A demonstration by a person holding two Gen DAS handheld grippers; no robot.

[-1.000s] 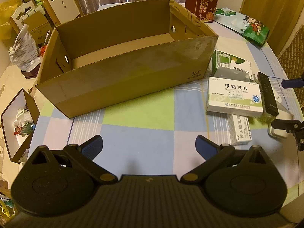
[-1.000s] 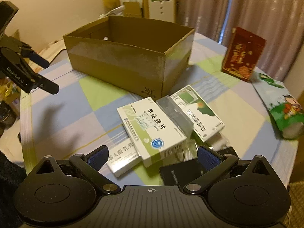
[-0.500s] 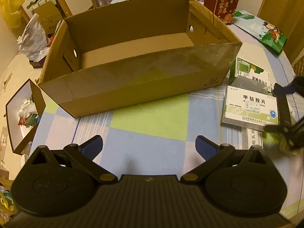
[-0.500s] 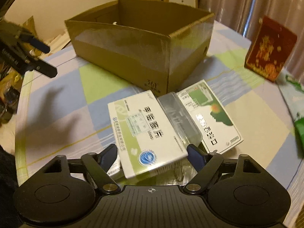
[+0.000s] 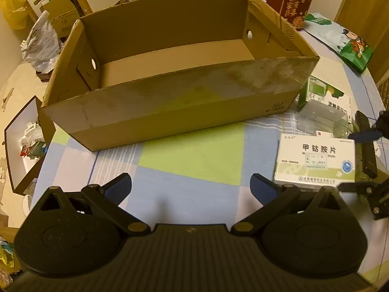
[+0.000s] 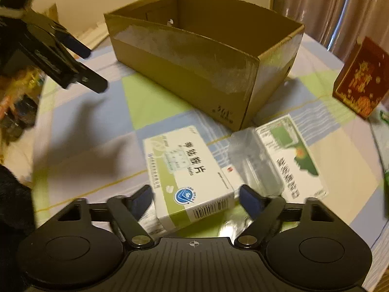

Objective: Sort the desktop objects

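Counting what lies on the checked desk [image 5: 194, 155]: one open cardboard box [image 5: 170, 112], two medicine boxes in clear sight, one clear plastic case [image 6: 255, 160], one red gift box [image 6: 359, 77] and one green snack bag [image 5: 340, 41]. A third, smaller carton seems to peek out beneath the white medicine box [image 6: 187, 175], though blur makes that hard to confirm.

That white medicine box, with its green band and blue round logo, sits right in front of the right gripper [image 6: 194, 199] — its near end lies between the two spread blue pads, but the pads are apart from it and do not press its sides, so the gripper is released and grasps nothing. The clear plastic case lies at about 1 o'clock from this gripper, touching the white box, and the green-and-white medicine box [image 6: 289, 155] lies beyond it at 2 o'clock.

In the left wrist view the left gripper [image 5: 190, 187] hovers over bare desk, fingers wide and released. The white medicine box is at its 2 o'clock, near the right pad, and the cardboard box stands at 12 o'clock — as far as the interior shows, nothing lies on its floor. A black flat object [image 5: 367, 146] rests just past the white box.
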